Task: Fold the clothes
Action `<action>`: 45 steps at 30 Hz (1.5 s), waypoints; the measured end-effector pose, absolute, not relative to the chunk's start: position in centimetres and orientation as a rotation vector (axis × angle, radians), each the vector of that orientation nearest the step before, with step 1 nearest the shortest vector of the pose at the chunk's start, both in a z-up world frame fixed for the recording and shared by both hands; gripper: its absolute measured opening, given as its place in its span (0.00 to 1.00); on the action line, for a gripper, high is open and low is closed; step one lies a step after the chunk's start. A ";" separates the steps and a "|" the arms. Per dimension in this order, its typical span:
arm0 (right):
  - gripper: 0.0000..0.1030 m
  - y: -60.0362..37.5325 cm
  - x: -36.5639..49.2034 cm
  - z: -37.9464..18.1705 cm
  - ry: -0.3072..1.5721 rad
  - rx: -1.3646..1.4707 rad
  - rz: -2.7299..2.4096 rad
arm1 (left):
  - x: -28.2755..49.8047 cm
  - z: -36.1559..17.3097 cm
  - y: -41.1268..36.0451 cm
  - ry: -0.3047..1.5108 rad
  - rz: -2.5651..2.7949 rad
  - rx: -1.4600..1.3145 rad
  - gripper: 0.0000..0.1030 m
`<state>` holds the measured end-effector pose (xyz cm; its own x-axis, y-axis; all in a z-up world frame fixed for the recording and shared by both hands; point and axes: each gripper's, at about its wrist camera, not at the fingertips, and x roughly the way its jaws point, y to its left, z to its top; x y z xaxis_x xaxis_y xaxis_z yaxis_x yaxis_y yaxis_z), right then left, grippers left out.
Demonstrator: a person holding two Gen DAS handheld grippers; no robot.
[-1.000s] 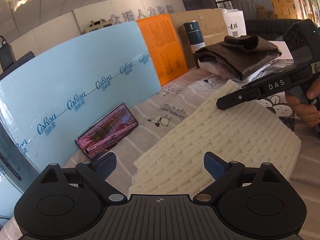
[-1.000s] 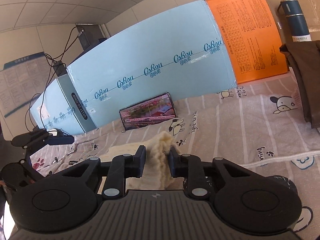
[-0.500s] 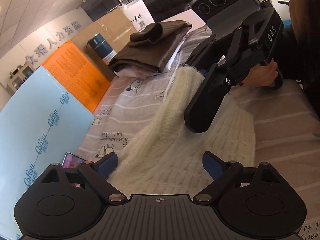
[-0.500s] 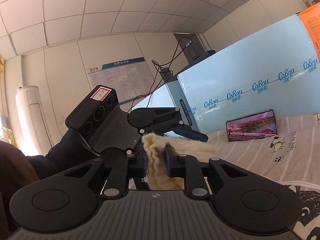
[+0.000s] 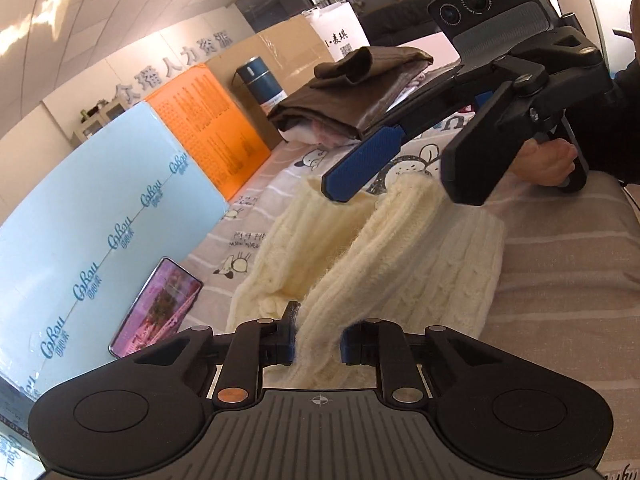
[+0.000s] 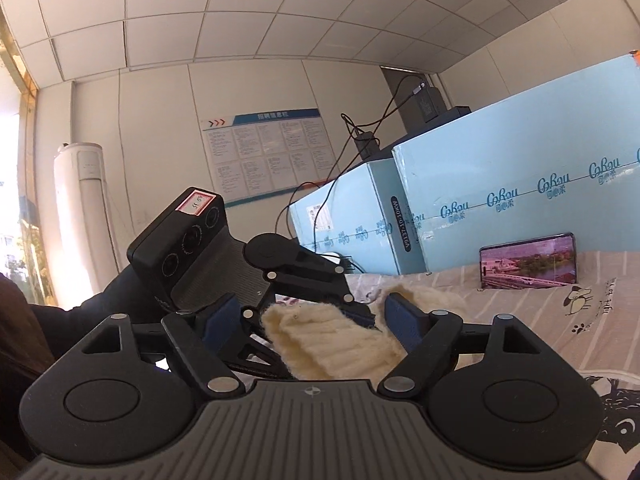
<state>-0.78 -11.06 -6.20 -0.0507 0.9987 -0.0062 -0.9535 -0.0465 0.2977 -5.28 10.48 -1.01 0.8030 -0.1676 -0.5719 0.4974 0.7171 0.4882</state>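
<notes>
A cream cable-knit sweater (image 5: 432,264) lies on the striped bedsheet (image 5: 568,280). My left gripper (image 5: 318,342) is shut on a raised fold of the sweater, which runs up from between its pads. My right gripper (image 6: 308,320) is open, its blue pads either side of a loose sweater fold (image 6: 332,340) that it no longer pinches. In the left wrist view the right gripper (image 5: 404,176) hovers open just above the sweater's far edge. In the right wrist view the left gripper (image 6: 320,280) sits right behind that fold.
A pile of brown and white clothes (image 5: 356,92) lies at the far end of the bed. A phone (image 5: 158,306) leans on a light blue box (image 5: 100,208). An orange board (image 5: 208,128) and a blue bottle (image 5: 260,84) stand behind.
My left gripper has closed on a fold of the sweater. My right gripper has opened and let go of the fold it was carrying over toward the left gripper.
</notes>
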 end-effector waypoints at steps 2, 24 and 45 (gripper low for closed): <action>0.81 -11.0 -0.6 -6.4 0.253 0.216 1.565 | -5.9 -1.0 10.3 0.524 -0.387 0.669 0.16; 0.97 -10.8 8.0 -10.7 0.700 0.443 0.951 | -21.2 -2.8 3.1 0.612 -0.613 0.572 0.24; 0.40 -9.0 7.9 -11.6 0.734 0.296 0.885 | -2.4 -4.9 23.0 0.671 0.063 -0.273 0.59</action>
<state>7.85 -9.04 -11.60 0.4131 0.7878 -0.4568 -0.5954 0.6132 0.5192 -2.37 23.04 -4.89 0.7824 -0.0304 -0.6220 -0.1451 0.9624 -0.2296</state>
